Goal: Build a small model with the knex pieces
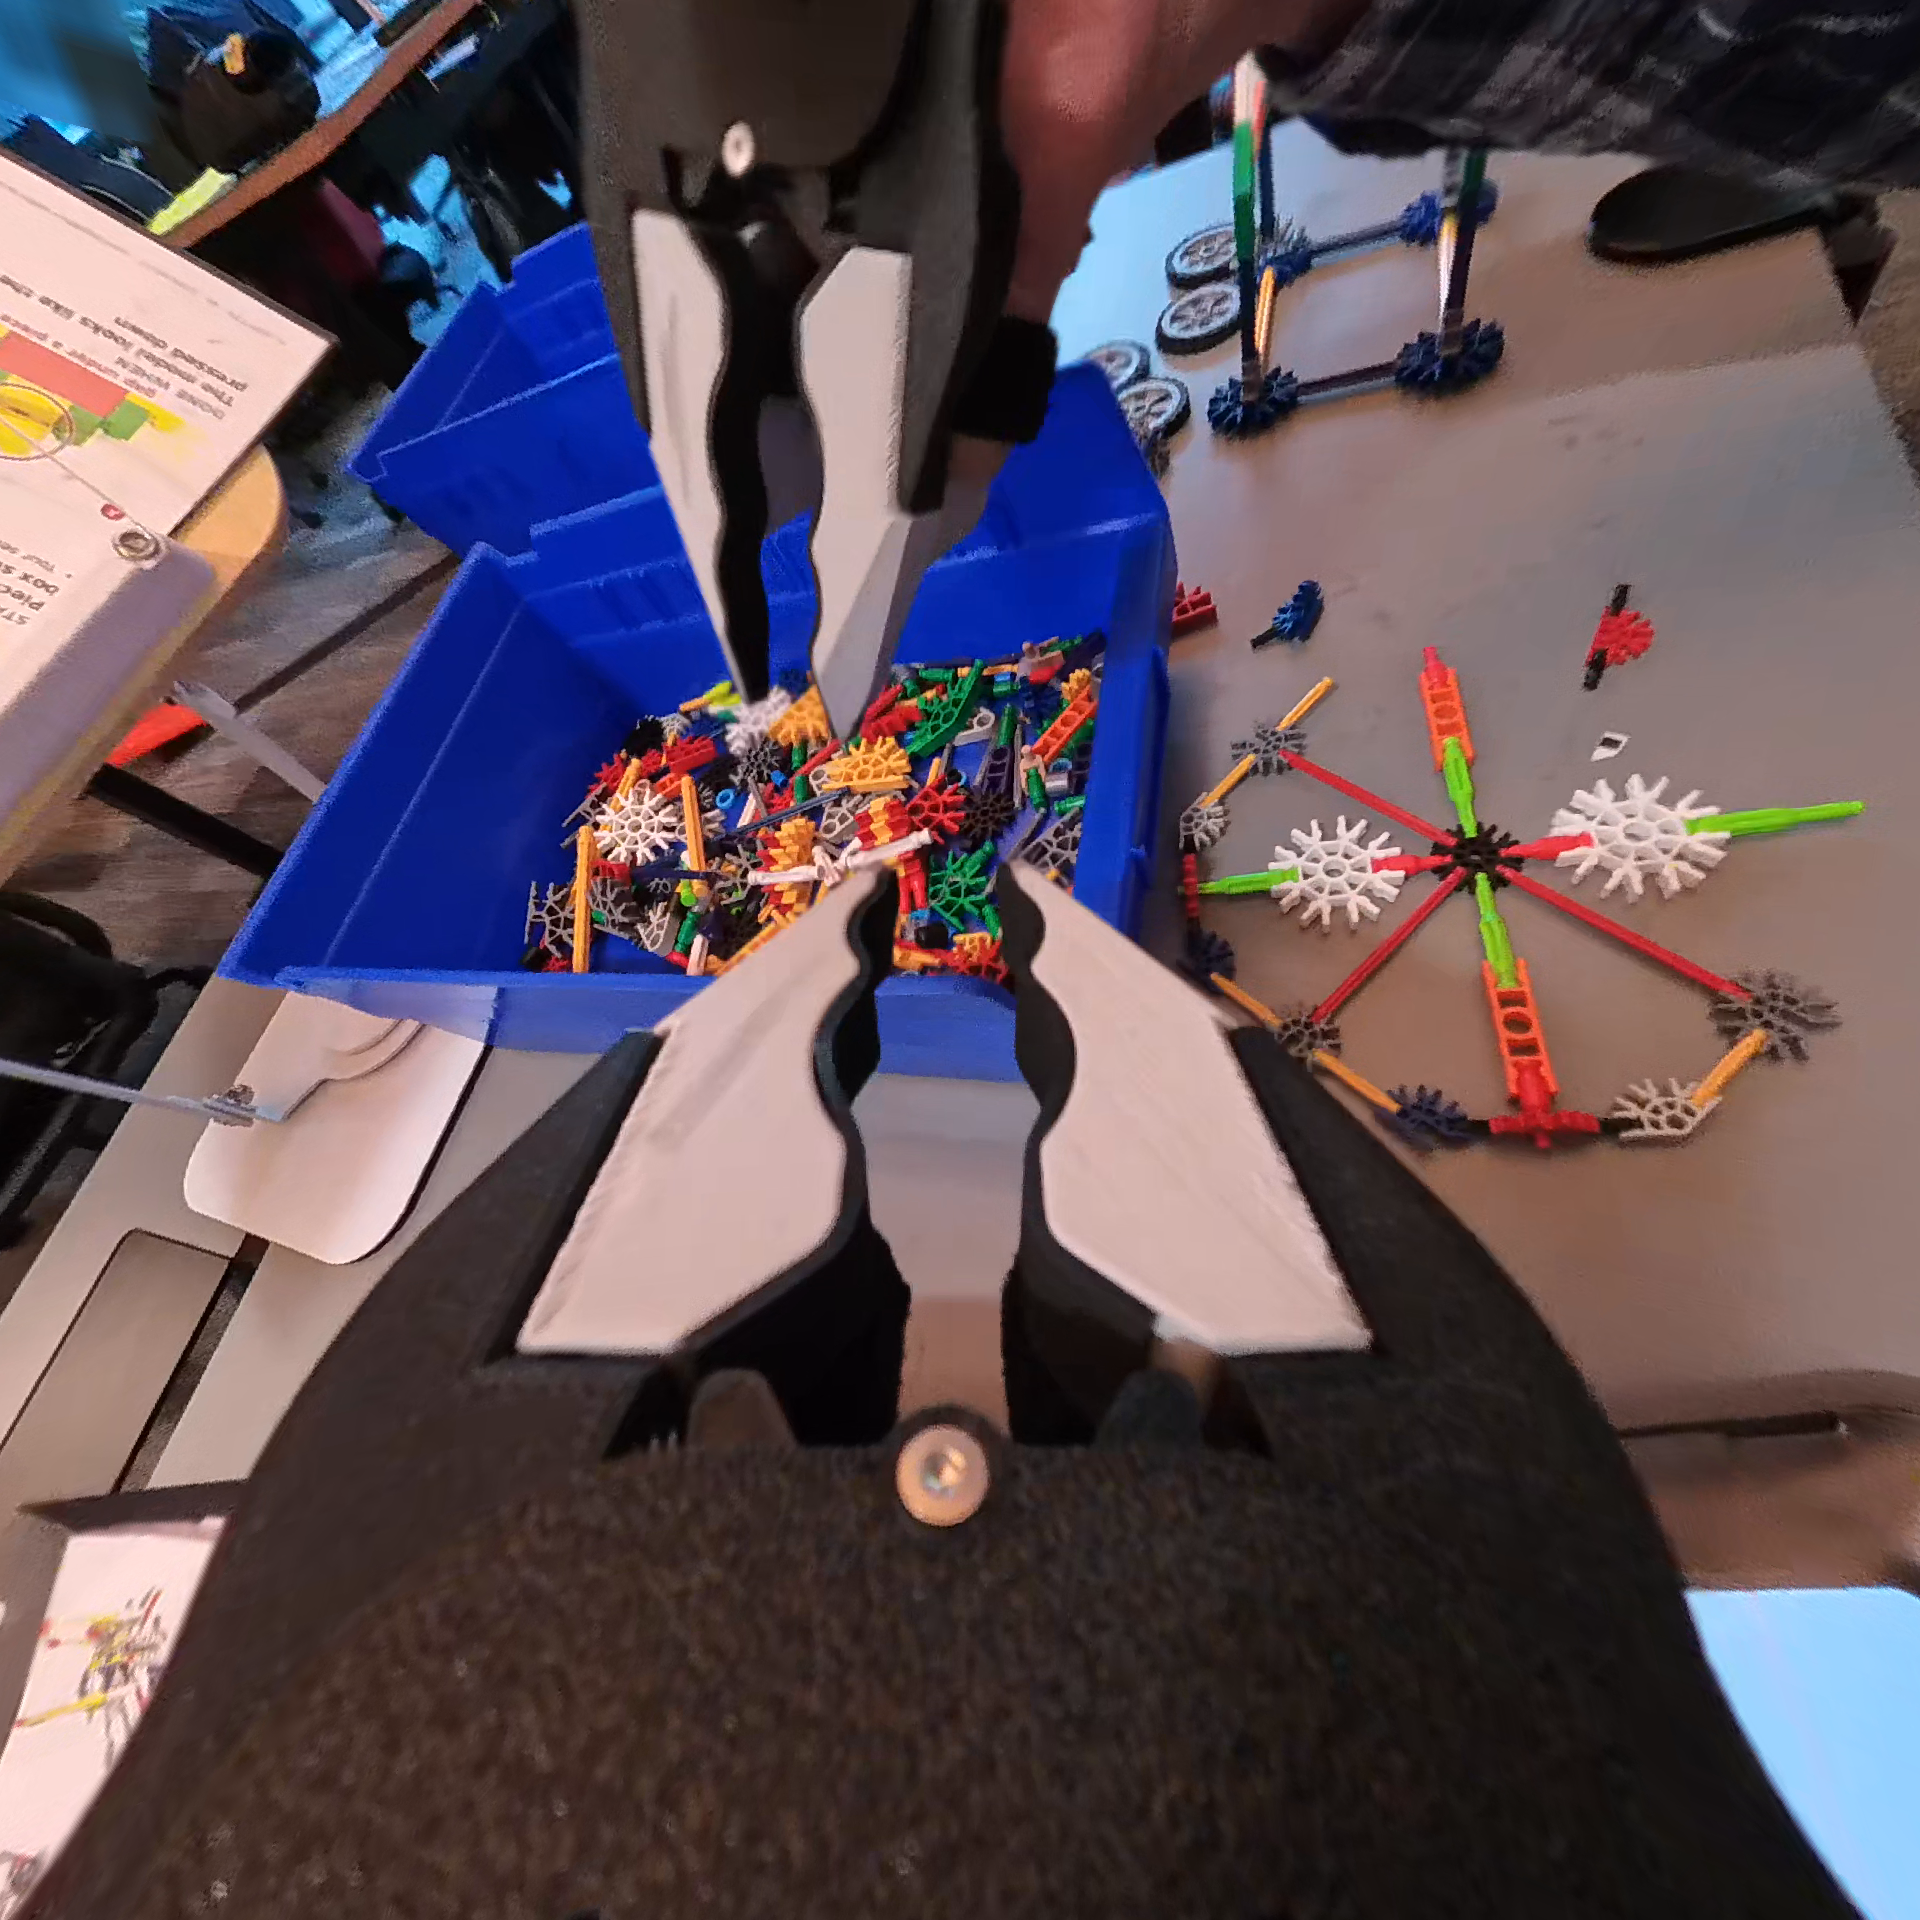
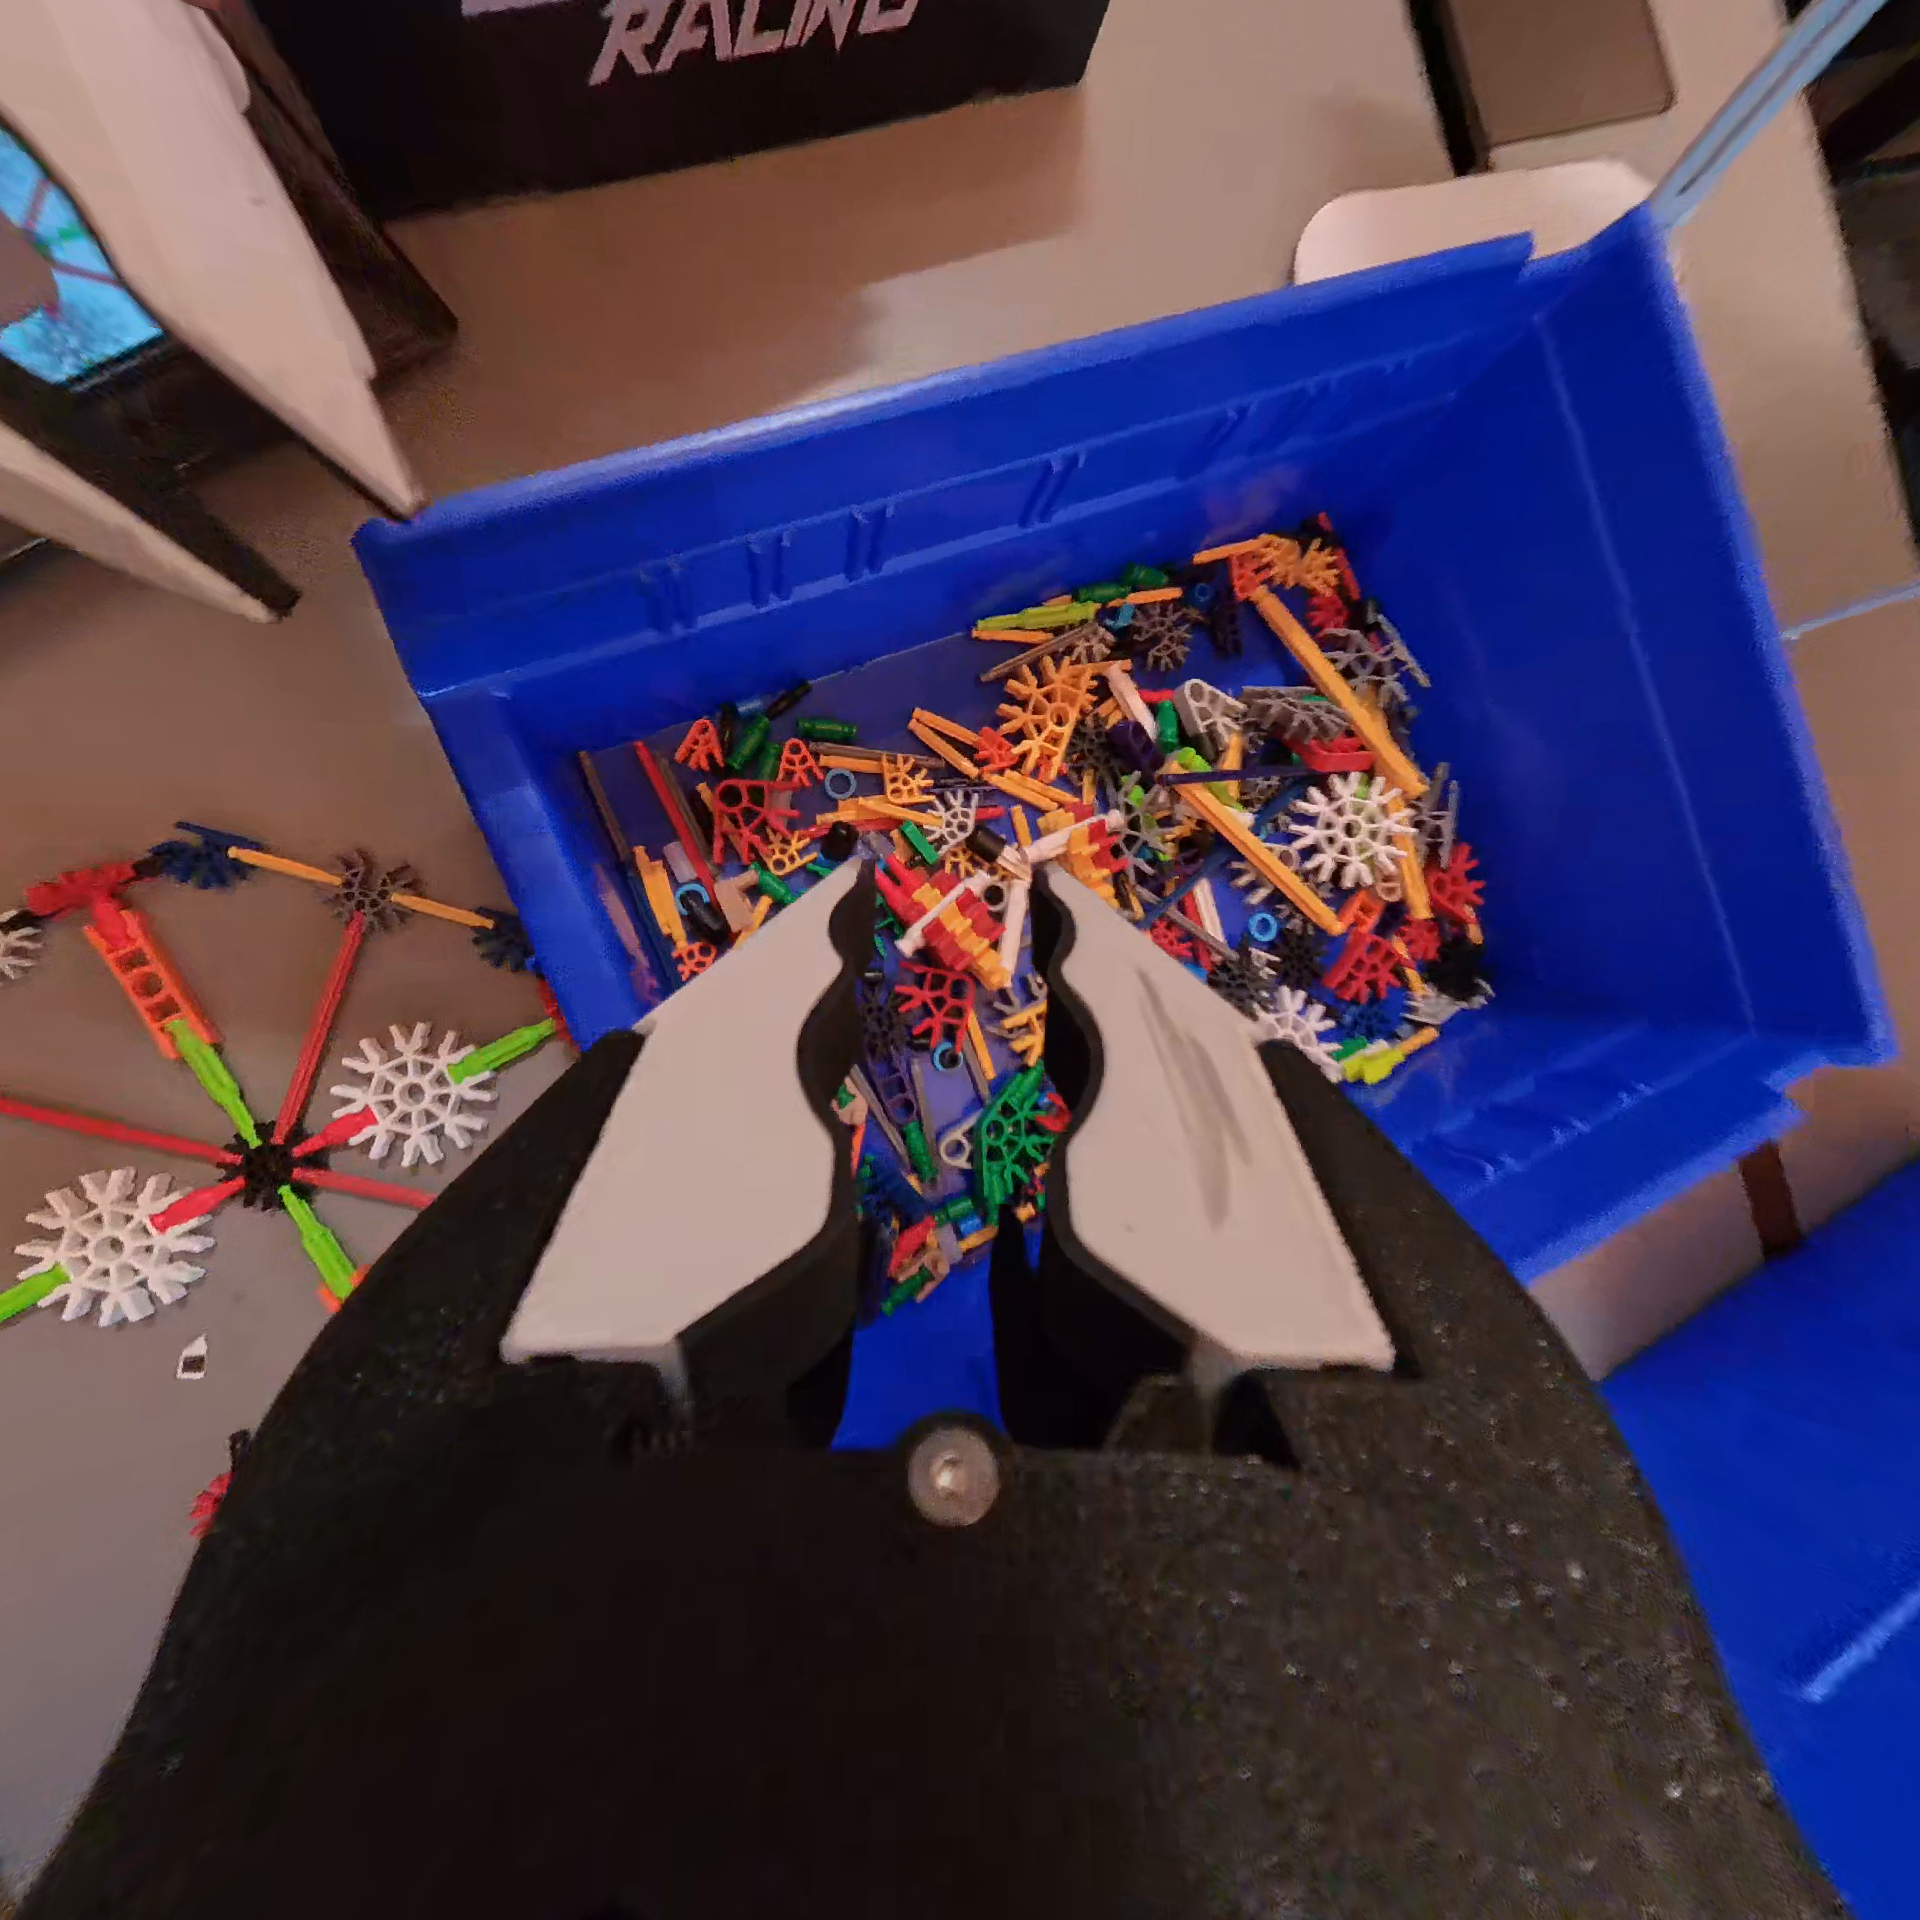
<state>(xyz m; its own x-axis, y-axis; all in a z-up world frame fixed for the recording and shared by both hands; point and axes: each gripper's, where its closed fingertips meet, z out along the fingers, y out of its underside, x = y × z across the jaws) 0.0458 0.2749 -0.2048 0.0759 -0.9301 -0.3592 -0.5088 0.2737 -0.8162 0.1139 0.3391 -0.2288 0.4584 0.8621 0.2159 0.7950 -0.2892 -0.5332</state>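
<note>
A blue plastic bin on the table holds a heap of small coloured rod-and-connector pieces. My left gripper is open and empty, hovering over the bin's near edge. My right gripper reaches down into the bin from the far side, its tips just above the heap. In the right wrist view my right gripper is open and empty over the pieces in the bin; a white rod lies right below its tips.
A flat wheel-shaped model of rods and white snowflake connectors lies on the table right of the bin; it also shows in the right wrist view. An upright wheeled frame stands farther back. More blue bins sit behind. An instruction sheet stands at the left. The left gripper's tips are roughly 10 cm from the right gripper's.
</note>
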